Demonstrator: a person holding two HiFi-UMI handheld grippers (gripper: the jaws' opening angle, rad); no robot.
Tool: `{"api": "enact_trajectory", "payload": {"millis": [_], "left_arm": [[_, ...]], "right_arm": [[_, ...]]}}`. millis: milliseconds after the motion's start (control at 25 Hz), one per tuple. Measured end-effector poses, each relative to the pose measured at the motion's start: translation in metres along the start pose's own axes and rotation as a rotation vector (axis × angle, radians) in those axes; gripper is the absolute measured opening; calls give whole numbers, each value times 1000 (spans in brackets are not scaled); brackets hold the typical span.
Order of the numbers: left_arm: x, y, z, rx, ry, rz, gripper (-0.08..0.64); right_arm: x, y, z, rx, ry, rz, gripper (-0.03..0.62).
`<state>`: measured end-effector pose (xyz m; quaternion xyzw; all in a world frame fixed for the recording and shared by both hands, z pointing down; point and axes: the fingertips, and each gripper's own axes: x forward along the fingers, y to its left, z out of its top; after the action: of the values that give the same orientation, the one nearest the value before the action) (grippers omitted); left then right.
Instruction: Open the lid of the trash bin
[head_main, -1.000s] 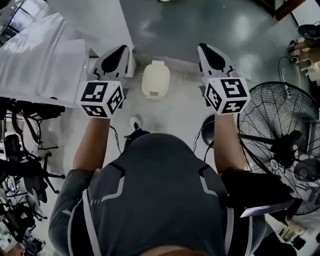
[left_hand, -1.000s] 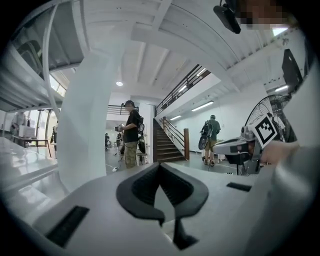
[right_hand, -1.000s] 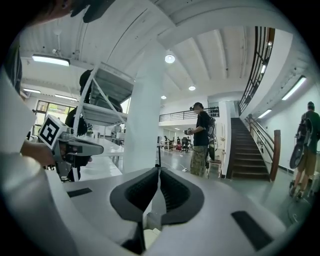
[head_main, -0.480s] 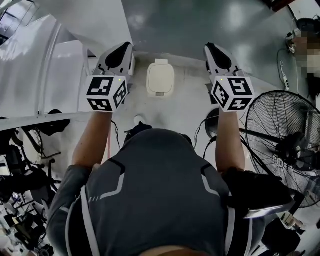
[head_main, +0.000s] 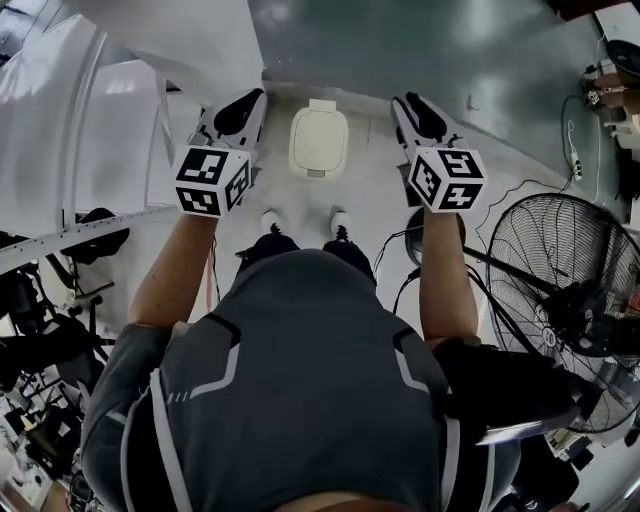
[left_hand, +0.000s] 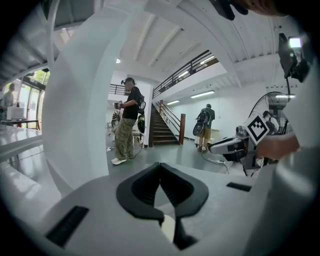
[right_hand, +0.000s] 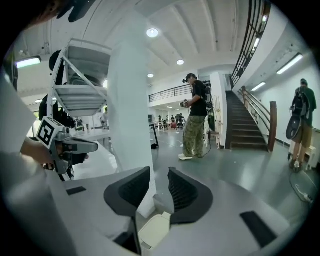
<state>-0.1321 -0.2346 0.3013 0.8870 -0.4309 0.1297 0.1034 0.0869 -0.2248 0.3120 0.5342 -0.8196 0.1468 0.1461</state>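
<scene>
A small cream trash bin (head_main: 319, 141) with its lid down stands on the grey floor by a white pillar, just ahead of the person's shoes. In the head view it lies between the two grippers and below them. My left gripper (head_main: 243, 106) hangs to its left, its jaw tips meeting, nothing held. My right gripper (head_main: 412, 104) hangs to its right; its jaws are opening, with a bare gap between them. The bin's lid (right_hand: 155, 230) shows low down beyond the right gripper (right_hand: 159, 176) and as a sliver (left_hand: 169, 227) under the left gripper (left_hand: 160, 166).
A large standing fan (head_main: 560, 290) is at the right, with cables (head_main: 520, 190) on the floor near it. A white pillar (right_hand: 131, 115) rises just behind the bin. A white rack (head_main: 90, 130) fills the left. People stand by a staircase (right_hand: 247, 125) farther off.
Both grippers have dropped lower and come in beside the bin. The person has stepped closer, so the shoes now show. The fan has slid right in the view.
</scene>
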Motion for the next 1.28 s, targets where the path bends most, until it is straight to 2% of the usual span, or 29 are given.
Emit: {"api": "enact_trajectory", "payload": {"millis": [120, 280, 600, 880, 1280], "left_arm": [[10, -4, -24, -21, 48, 25, 9], [26, -5, -53, -52, 89, 39, 9], [38, 8, -142, -92, 204, 158, 11], [48, 10, -227, -130, 292, 135, 11], [57, 17, -331, -198, 391, 145, 9]], "right_arm": [[16, -6, -30, 19, 46, 46, 166], [41, -19, -72, 50, 118, 65, 186], [98, -20, -185, 43, 314, 120, 244], [133, -12, -283, 131, 461, 165, 256], [165, 6, -414, 225, 621, 161, 285]]}}
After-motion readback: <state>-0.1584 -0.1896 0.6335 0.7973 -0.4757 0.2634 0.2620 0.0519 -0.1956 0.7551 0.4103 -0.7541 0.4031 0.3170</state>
